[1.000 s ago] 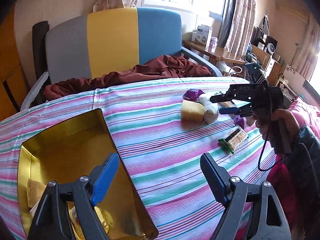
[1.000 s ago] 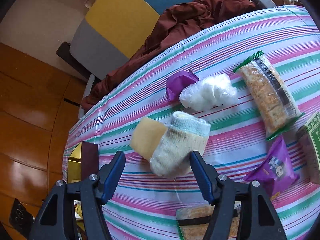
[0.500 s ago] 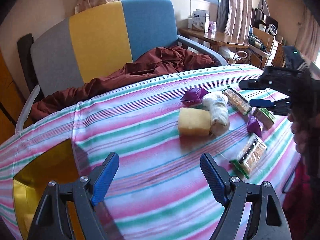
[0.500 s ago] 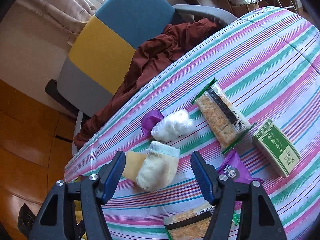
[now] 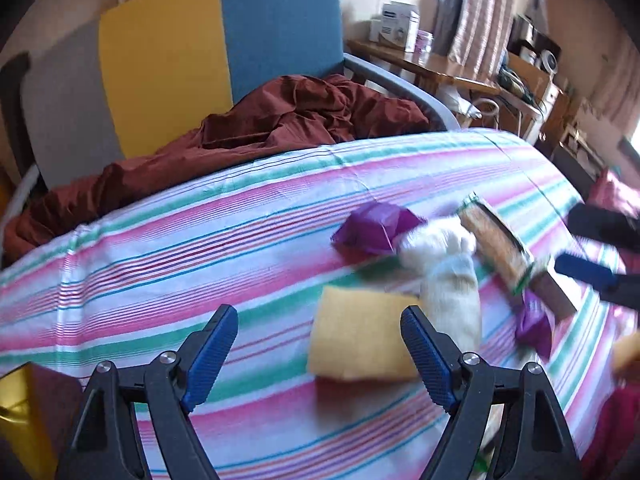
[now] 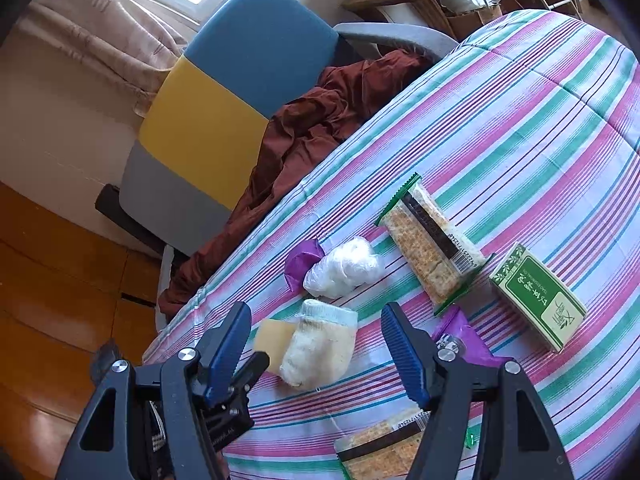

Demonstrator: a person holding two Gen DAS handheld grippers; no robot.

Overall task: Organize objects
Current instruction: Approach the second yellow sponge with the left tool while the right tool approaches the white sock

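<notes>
While the striped surface (image 6: 520, 128) is carrying the loose snacks, the left gripper (image 5: 320, 356) is lining up on the yellow sponge (image 5: 360, 340), jaws released and empty; the right gripper (image 6: 316, 348) is hovering, equally spread, above the rolled sock (image 6: 320, 348). Next, likely descending and clenching.

A lived-in home room: ahead of the grippers, a striped tablecloth (image 6: 520, 120), an armchair (image 5: 224, 48) draped with maroon cloth (image 5: 280, 120), curtains (image 5: 480, 12) and a cluttered side table (image 5: 432, 68).
</notes>
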